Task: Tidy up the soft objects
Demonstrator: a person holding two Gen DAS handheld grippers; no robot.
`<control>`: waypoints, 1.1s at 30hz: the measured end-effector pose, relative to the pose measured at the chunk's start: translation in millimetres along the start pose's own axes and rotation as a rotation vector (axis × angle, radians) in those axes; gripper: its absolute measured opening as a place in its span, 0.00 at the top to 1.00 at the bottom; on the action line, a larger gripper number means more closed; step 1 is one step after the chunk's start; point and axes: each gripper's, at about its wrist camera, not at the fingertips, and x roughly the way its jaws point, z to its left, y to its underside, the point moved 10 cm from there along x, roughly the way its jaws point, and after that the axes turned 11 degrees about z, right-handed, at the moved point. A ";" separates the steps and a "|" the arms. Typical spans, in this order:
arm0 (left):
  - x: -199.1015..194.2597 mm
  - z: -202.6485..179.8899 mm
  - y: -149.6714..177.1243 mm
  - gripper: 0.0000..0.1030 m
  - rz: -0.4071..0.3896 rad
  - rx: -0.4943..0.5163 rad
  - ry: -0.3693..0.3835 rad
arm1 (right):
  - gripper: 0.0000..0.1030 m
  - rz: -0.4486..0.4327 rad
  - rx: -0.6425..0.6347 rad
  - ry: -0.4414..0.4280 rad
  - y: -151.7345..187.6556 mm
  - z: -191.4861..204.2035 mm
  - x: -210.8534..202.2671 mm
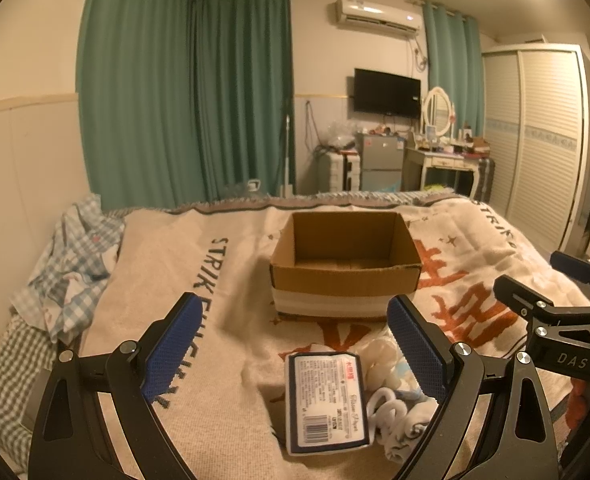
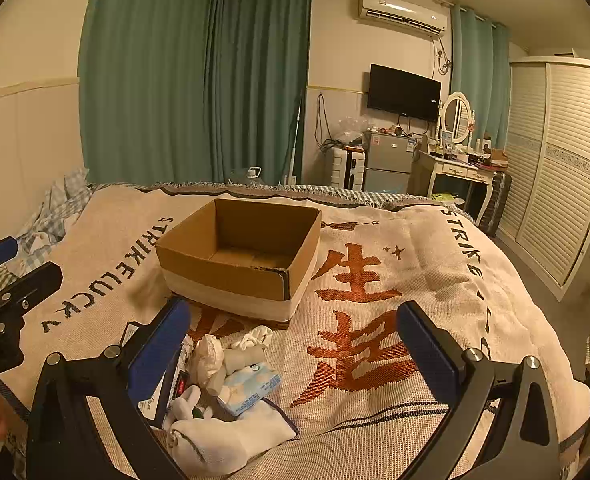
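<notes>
An open, empty cardboard box stands on the patterned blanket; it also shows in the right wrist view. In front of it lies a pile of soft items: a blue-edged tissue pack, white socks and a white bundle. In the right wrist view I see a pale blue tissue pack, white socks and a crumpled white cloth. My left gripper is open above the pile. My right gripper is open, just right of the pile.
A checked cloth heap lies at the bed's left edge by the wall. Green curtains, a small fridge, a dressing table and a wardrobe stand beyond the bed. The right gripper's body shows at the right in the left wrist view.
</notes>
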 end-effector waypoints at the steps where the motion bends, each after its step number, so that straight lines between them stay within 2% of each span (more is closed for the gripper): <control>1: -0.2 0.1 0.0 0.08 0.000 0.001 0.000 | 0.00 0.000 0.000 0.000 0.1 0.0 0.0; 33: -3.2 5.1 1.4 0.08 0.003 0.004 -0.004 | 0.00 0.002 0.000 0.000 1.0 0.6 1.4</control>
